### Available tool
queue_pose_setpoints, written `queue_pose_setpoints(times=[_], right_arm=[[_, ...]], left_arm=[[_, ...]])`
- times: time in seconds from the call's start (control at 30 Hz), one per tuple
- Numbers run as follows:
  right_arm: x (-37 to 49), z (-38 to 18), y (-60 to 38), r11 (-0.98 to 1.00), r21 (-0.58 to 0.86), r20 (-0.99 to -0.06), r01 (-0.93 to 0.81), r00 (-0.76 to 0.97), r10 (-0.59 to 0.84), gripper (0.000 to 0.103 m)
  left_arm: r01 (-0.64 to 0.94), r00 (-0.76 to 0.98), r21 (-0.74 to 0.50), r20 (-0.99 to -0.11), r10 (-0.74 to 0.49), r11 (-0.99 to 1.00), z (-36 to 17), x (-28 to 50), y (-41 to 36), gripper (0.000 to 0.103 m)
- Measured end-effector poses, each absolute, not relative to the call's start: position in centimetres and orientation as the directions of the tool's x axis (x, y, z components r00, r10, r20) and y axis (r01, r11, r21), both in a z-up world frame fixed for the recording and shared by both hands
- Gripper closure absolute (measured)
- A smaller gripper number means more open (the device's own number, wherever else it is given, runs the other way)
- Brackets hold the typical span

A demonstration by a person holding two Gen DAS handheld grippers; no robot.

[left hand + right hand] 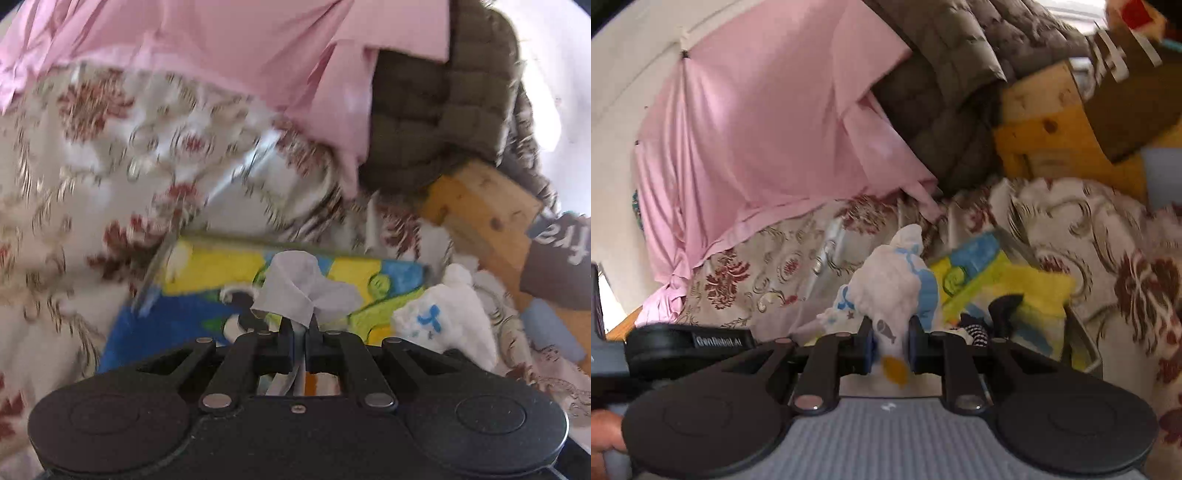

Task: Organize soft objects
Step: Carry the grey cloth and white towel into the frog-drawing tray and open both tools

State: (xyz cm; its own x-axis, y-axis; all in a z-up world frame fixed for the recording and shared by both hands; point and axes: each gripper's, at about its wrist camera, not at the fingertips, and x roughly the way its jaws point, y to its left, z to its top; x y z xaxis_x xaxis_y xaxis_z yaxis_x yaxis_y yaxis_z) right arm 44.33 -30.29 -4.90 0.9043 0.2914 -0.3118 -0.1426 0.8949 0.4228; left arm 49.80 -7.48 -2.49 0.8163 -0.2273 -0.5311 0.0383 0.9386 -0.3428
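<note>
My left gripper (300,322) is shut on a pale lilac-white cloth (303,284) that bunches above its fingertips, held over a bright blue, yellow and green patterned box (207,273). My right gripper (890,326) is shut on a white fluffy sock with blue bows and small prints (897,280), which stands up between its fingers. That white sock also shows in the left wrist view (450,314), to the right of the left gripper. The patterned box shows in the right wrist view (1008,280) just right of the sock, with a black and striped item (979,328) inside.
A floral cream and maroon bedspread (92,155) lies all around. A pink sheet (768,125) hangs behind. A brown quilted jacket (436,99) and a wooden headboard (484,206) are at the back right. A dark cardboard box (1123,85) sits at far right.
</note>
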Motion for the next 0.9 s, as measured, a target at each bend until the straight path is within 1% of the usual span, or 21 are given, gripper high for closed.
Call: queue_pose_setpoints(times=[0.13,0.17,0.3,0.4,0.5,0.57,0.6,0.67,0.77,0.8,0.87,0.9], right_arm=[[44.6,-5.5,-30.5,0.888,0.443,-0.34,-0.123,0.893,0.293,0.079],[44.7,-5.7,-30.6,0.885,0.451,-0.347,-0.118,0.89,0.296,0.076],[45.0,-6.1,-30.8,0.886,0.453,-0.379,-0.099,0.878,0.292,0.073],[45.3,-6.1,-30.7,0.894,0.44,-0.404,-0.087,0.87,0.284,0.066],[45.5,-6.2,-30.6,0.891,0.446,-0.413,-0.084,0.864,0.288,0.062],[45.5,-6.1,-30.5,0.895,0.439,-0.414,-0.083,0.865,0.284,0.053],[45.5,-6.0,-30.4,0.899,0.43,-0.414,-0.084,0.866,0.279,0.051],[45.2,-5.8,-30.3,0.906,0.413,-0.405,-0.092,0.873,0.273,0.041],[45.0,-5.4,-30.1,0.922,0.377,-0.401,-0.092,0.881,0.251,0.033],[44.9,-5.3,-30.1,0.924,0.37,-0.398,-0.091,0.883,0.247,0.032],[44.8,-5.1,-30.2,0.926,0.367,-0.397,-0.09,0.885,0.243,0.029],[44.8,-5.1,-30.3,0.927,0.366,-0.396,-0.087,0.886,0.24,0.028]], left_arm=[[0.002,0.797,-0.34,-0.568,-0.207,0.94,-3.5,49.7,-7.2,0.097],[-0.002,0.795,-0.334,-0.573,-0.201,0.943,-3.6,49.6,-7.2,0.097],[-0.006,0.78,-0.301,-0.598,-0.184,0.953,-3.8,49.5,-7.5,0.097],[0.005,0.769,-0.26,-0.616,-0.17,0.966,-4.1,49.5,-8.0,0.095],[0.011,0.761,-0.251,-0.626,-0.171,0.968,-4.3,49.3,-8.2,0.088],[0.011,0.759,-0.247,-0.629,-0.169,0.969,-4.4,49.2,-8.2,0.085],[0.009,0.758,-0.249,-0.63,-0.169,0.968,-4.4,49.1,-8.2,0.084],[0.003,0.752,-0.259,-0.636,-0.173,0.966,-4.4,49.0,-8.0,0.073],[-0.01,0.756,-0.266,-0.633,-0.167,0.964,-4.2,48.7,-7.8,0.065],[-0.013,0.759,-0.266,-0.63,-0.164,0.964,-4.2,48.5,-7.7,0.064],[-0.023,0.767,-0.265,-0.623,-0.154,0.964,-4.0,48.2,-7.6,0.055],[-0.029,0.772,-0.267,-0.618,-0.148,0.963,-3.8,48.0,-7.5,0.053]])
